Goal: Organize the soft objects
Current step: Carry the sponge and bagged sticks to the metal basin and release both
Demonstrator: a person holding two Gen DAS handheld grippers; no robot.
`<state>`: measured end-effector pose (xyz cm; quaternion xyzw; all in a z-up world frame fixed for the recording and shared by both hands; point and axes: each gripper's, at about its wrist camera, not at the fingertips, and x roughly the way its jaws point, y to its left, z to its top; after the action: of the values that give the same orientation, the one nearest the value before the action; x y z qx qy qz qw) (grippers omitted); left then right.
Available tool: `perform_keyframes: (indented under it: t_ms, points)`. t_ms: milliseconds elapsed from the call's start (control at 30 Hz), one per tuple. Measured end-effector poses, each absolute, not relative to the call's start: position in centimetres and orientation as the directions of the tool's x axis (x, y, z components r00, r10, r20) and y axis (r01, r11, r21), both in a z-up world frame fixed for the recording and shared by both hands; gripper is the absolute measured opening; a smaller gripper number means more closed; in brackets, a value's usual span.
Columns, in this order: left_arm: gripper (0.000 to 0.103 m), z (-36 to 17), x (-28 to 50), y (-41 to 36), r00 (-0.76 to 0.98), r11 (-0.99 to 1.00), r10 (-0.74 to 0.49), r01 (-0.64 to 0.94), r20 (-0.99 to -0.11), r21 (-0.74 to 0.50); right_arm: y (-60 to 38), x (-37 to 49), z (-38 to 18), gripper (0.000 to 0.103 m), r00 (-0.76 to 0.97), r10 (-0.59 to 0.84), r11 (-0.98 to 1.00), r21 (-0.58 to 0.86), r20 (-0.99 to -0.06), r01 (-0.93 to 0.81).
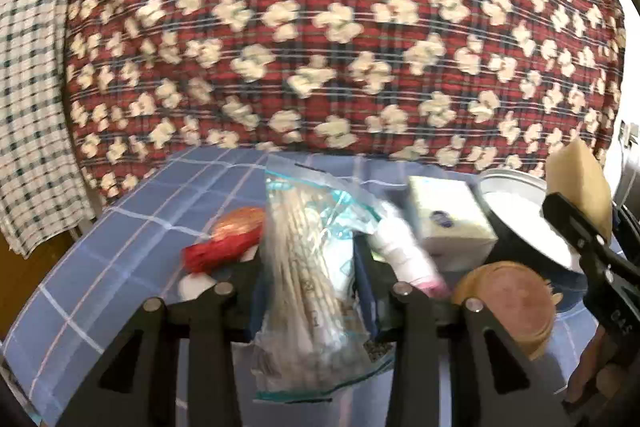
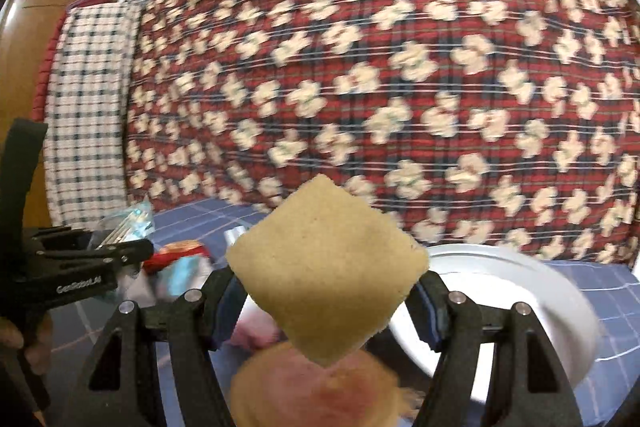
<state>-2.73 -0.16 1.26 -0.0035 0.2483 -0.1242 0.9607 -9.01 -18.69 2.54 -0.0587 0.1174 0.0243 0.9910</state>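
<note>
A clear zip bag of cotton swabs (image 1: pixel 308 307) stands upright between the fingers of my left gripper (image 1: pixel 312 259), which is shut on it above the blue checked tablecloth (image 1: pixel 120 247). My right gripper (image 2: pixel 326 281) is shut on a tan square sponge (image 2: pixel 324 247), held by two opposite corners and lifted over the table. In the left wrist view the right gripper (image 1: pixel 576 223) shows at the right edge with the sponge (image 1: pixel 580 179). In the right wrist view the left gripper (image 2: pixel 136 247) and the bag (image 2: pixel 128 223) show at the left.
On the cloth lie a red mesh scrubber (image 1: pixel 224 243), a white-and-pink bottle (image 1: pixel 404 251), a white box (image 1: pixel 448 219), a round tan-and-pink puff (image 1: pixel 508 303) and a white bowl (image 1: pixel 524 219). A red plaid quilt (image 1: pixel 320 27) hangs behind; a green checked cloth (image 1: pixel 28 107) hangs left.
</note>
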Motion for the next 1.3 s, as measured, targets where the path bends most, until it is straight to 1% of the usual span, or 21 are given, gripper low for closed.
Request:
perform_keyframes:
  t_ms: [233, 333, 467, 667, 833, 1033, 1133, 1200, 1300]
  points:
    - [0.037, 2.9, -3.3, -5.7, 0.842, 0.937, -0.339, 0.342, -0.419, -0.073, -23.4, -10.0, 3.6, 0.072, 0.979, -0.082, 0.993, -0.103, -0.188, 0.063]
    - [0.037, 3.1, -3.3, -8.0, 0.832, 0.924, -0.37, 0.377, -0.413, -0.069, -25.3, -10.3, 3.7, 0.072, 0.975, -0.135, 0.987, -0.115, -0.178, 0.116]
    - [0.037, 3.3, -3.2, -11.2, 0.808, 0.901, -0.418, 0.427, -0.414, -0.077, -28.3, -10.1, 3.7, 0.072, 0.962, -0.193, 0.979, -0.099, -0.195, 0.176]
    - [0.037, 3.8, -3.7, -16.0, 0.782, 0.868, -0.47, 0.493, -0.409, -0.056, -32.4, -10.7, 3.7, 0.073, 0.94, -0.282, 0.959, -0.086, -0.193, 0.27]
    - [0.037, 4.0, -3.8, -20.1, 0.743, 0.84, -0.511, 0.538, -0.433, -0.067, -35.6, -10.9, 3.6, 0.073, 0.911, -0.353, 0.936, -0.087, -0.211, 0.342]
    - [0.037, 2.6, -3.5, -24.6, 0.701, 0.829, -0.512, 0.555, -0.497, -0.071, -38.6, -10.5, 3.1, 0.073, 0.878, -0.39, 0.92, -0.077, -0.278, 0.384]
    - [0.037, 1.8, -3.6, -26.3, 0.699, 0.828, -0.497, 0.558, -0.514, -0.043, -39.6, -10.1, 2.7, 0.073, 0.86, -0.407, 0.912, -0.093, -0.307, 0.399]
    - [0.037, 1.3, -3.7, -26.8, 0.695, 0.826, -0.493, 0.563, -0.524, -0.031, -40.2, -9.7, 2.3, 0.073, 0.842, -0.422, 0.905, -0.101, -0.336, 0.413]
    - [0.037, 0.7, -3.5, -27.2, 0.683, 0.822, -0.489, 0.57, -0.543, -0.024, -40.9, -9.0, 1.6, 0.073, 0.828, -0.401, 0.911, -0.08, -0.392, 0.403]
